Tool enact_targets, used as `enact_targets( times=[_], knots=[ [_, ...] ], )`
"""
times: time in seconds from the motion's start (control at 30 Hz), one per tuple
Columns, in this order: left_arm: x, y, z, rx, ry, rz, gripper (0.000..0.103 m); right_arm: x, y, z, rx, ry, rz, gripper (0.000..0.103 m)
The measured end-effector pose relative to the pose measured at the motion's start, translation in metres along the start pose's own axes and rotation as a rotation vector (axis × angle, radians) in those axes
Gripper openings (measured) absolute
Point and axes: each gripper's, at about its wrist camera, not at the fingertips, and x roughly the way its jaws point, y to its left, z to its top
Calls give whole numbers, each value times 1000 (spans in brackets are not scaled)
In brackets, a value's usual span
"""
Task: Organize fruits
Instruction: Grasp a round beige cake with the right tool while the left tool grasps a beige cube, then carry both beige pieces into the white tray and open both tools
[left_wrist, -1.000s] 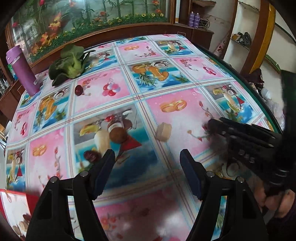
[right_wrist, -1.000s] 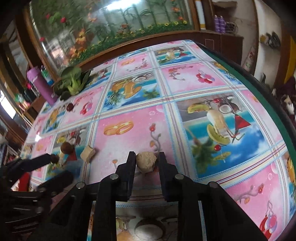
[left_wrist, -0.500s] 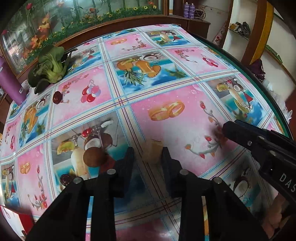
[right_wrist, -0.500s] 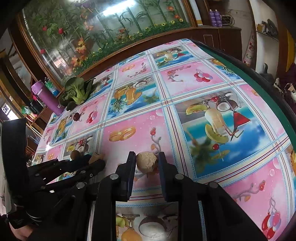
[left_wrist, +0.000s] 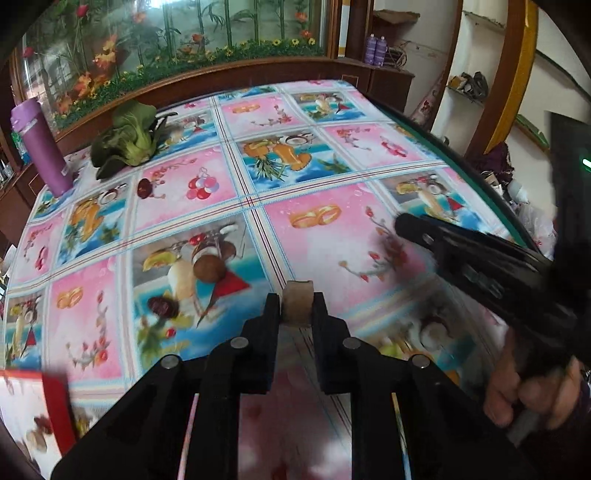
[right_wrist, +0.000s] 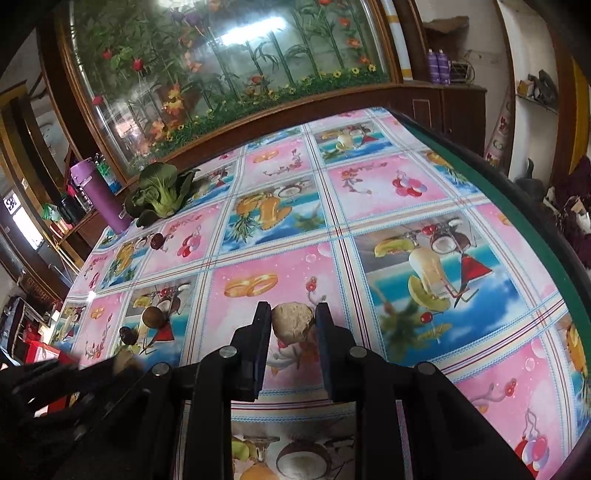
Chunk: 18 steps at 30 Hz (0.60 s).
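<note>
Fruit chunk (left_wrist: 297, 303) pinched in left gripper (left_wrist: 295, 308) | lumpy fruit (right_wrist: 293, 320) pinched in right gripper (right_wrist: 293, 325)

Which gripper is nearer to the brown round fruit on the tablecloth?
Left. The left gripper, shut on a pale chunk, sits just right of the brown round fruit. The right gripper, holding a tan lump, is farther off to the right.
</note>
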Motion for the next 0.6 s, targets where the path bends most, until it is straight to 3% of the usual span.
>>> enact_targets(
  times=[0.2,0.33,0.4,0.6],
  knots=[
    [-68,1,-45,4,-90,19,18,-3,12,-3,-45,-40,26,24],
    [-109,24,-81,-47,-132,57,18,7,26,-10,10,50,153,23],
    [-125,42,-95,-87,-144,92,18,10,51,-17,-2,86,196,23],
    [-169,131,-135,-290,-170,217,19,7,183,-35,-190,184,425,23]
  ],
)
